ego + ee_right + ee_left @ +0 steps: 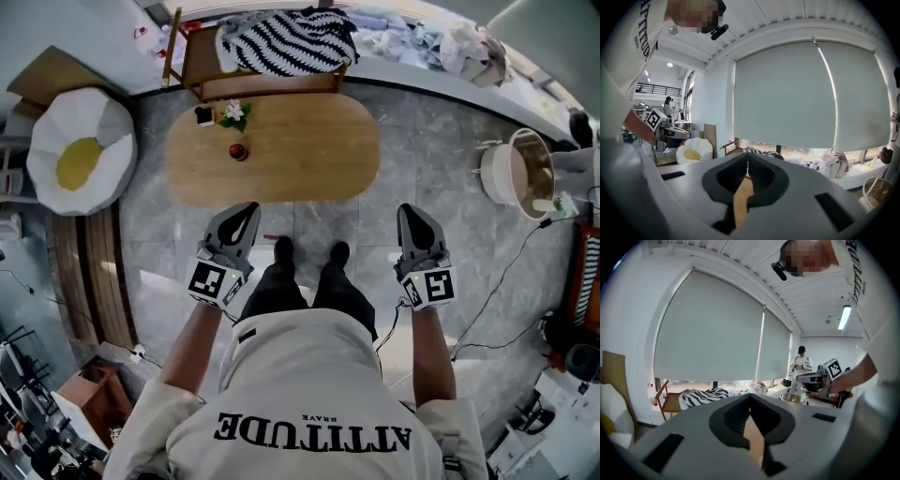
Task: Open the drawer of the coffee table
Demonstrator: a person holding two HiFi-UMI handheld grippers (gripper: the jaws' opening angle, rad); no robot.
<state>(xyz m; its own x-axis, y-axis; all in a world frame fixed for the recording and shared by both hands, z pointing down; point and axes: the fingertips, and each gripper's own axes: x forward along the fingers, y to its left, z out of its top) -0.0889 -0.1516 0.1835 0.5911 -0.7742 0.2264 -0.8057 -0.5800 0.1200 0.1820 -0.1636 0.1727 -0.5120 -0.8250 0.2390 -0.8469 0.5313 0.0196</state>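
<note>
Below the head camera, just beyond the person's dark shoes (pixel 283 249): oval light-wood desk (pixel 300 164), carrying a small red round object (pixel 239 152) and a white flower sprig (pixel 233 112). Drawer: cannot be made out, hidden under the top from above. Left gripper (pixel 247 210), right gripper (pixel 410 212): held near the desk's front edge, fingers (pixel 733 420) pressed together, holding nothing. Both gripper views: desk cut to a tan sliver behind the fingers.
</note>
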